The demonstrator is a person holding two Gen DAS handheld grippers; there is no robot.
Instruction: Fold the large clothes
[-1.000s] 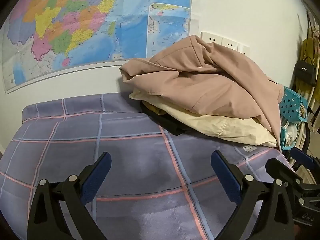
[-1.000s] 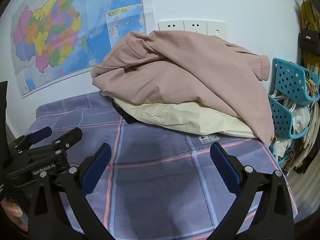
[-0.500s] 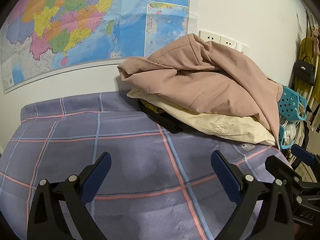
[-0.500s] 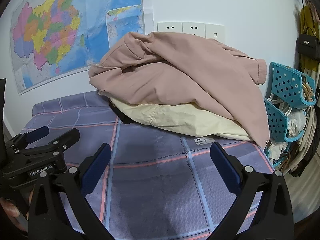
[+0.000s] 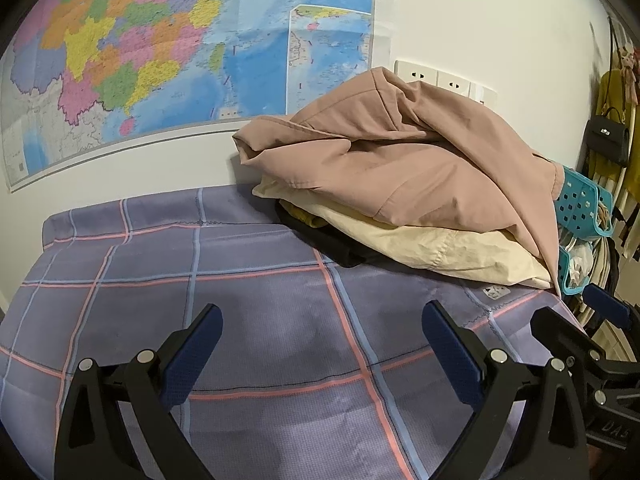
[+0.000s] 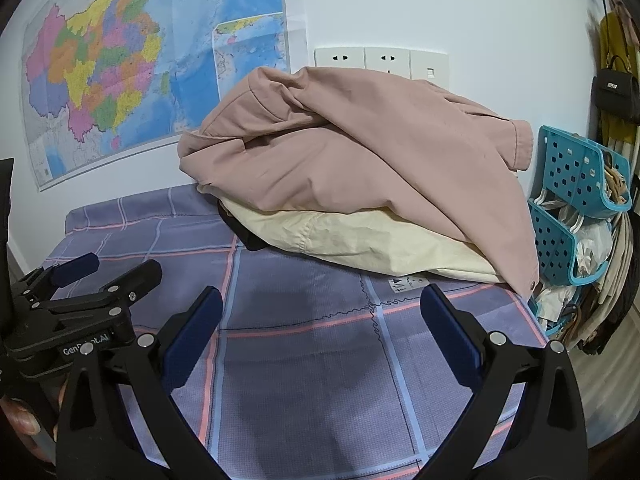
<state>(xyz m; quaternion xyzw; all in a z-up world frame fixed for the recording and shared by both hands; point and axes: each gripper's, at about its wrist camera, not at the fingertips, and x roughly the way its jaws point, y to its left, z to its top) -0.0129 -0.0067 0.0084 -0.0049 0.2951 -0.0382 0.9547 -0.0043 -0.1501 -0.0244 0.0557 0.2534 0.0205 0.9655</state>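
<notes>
Both the left gripper [image 5: 320, 320] and right gripper [image 6: 320, 304] hover spread, empty, above the plaid sheet [image 5: 260, 300], apart from the pink jacket [image 6: 360, 152] topping the clothes pile.

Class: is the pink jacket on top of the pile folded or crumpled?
Crumpled: the pink jacket lies bunched in uneven creases over the cream garment.

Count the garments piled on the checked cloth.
3 clearly: pink jacket on top, cream garment beneath, black garment at the bottom left. A mustard scrap may be a fourth; more could be hidden.
</notes>
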